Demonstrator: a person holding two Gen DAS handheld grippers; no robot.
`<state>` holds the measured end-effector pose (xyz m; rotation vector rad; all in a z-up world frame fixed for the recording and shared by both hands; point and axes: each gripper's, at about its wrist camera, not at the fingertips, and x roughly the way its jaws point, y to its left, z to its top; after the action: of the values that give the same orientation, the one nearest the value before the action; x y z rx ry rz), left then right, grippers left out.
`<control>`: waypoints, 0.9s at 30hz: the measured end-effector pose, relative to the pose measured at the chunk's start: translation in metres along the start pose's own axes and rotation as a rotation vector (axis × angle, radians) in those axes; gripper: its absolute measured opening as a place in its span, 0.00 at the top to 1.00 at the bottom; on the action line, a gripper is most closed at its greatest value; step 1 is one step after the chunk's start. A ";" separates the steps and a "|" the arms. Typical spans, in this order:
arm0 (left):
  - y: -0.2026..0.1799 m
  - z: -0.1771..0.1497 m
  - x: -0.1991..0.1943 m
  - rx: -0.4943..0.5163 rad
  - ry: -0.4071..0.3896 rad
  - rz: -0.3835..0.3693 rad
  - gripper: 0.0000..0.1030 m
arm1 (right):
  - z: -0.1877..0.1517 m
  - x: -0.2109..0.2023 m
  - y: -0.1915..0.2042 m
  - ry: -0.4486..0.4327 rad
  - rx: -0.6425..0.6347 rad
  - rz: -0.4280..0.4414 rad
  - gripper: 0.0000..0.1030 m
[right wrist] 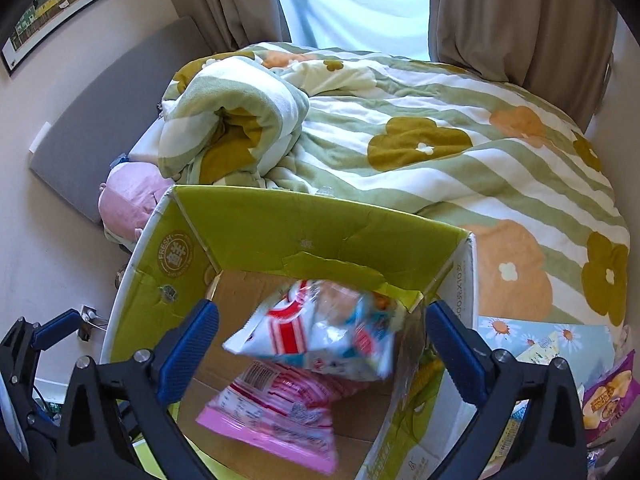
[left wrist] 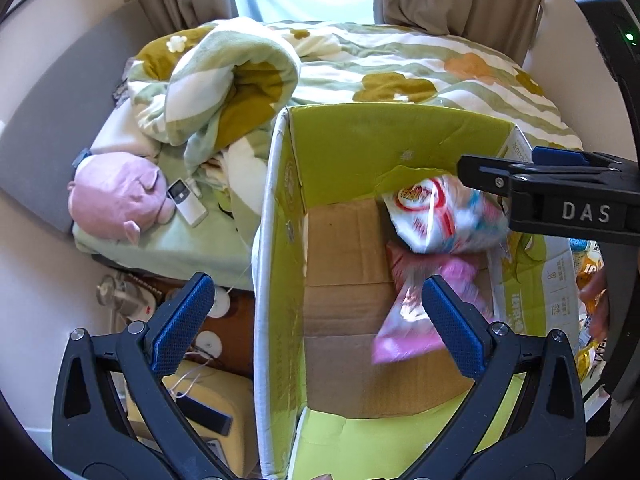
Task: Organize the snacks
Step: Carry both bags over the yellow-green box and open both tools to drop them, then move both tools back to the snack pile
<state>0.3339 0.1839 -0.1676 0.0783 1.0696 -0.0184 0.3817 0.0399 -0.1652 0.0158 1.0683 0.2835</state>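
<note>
Snack bag (right wrist: 316, 332) loose between spread right claw (right wrist: 320, 344) pads — over box (right wrist: 248, 220); left claw (left wrist: 318, 322) spread.

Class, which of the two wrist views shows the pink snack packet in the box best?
The right wrist view: the pink snack packet shows most of its printed face, under the white packet. In the left wrist view it is blurred and partly hidden by a gripper finger.

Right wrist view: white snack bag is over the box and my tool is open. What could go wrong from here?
1. The white snack bag is blurred between the open right tool, near the right wall of the box; it may catch that wall.
2. It may land on the pink bag, leaving a heap.
3. The left tool hovers open over the box; the two could collide.
</note>
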 end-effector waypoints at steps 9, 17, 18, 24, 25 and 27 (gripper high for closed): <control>0.003 0.005 -0.022 0.010 -0.041 0.014 0.01 | -0.006 -0.036 0.001 -0.034 -0.011 -0.038 0.00; -0.001 0.004 -0.079 -0.004 -0.130 0.052 0.01 | -0.019 -0.099 -0.001 -0.107 -0.009 -0.027 0.00; -0.004 0.002 -0.087 -0.008 -0.145 0.056 0.01 | -0.022 -0.107 -0.002 -0.122 -0.010 -0.022 0.00; -0.036 -0.019 -0.127 -0.014 -0.192 0.034 0.01 | -0.061 -0.167 -0.021 -0.229 -0.002 -0.013 0.00; -0.046 -0.023 -0.133 -0.012 -0.197 0.028 0.01 | -0.072 -0.178 -0.030 -0.240 0.005 -0.012 0.00; -0.066 -0.033 -0.143 -0.004 -0.204 0.014 0.01 | -0.088 -0.193 -0.046 -0.249 0.015 -0.021 0.00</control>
<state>0.2327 0.1175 -0.0620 0.0785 0.8648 -0.0111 0.2293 -0.0604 -0.0486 0.0518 0.8228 0.2480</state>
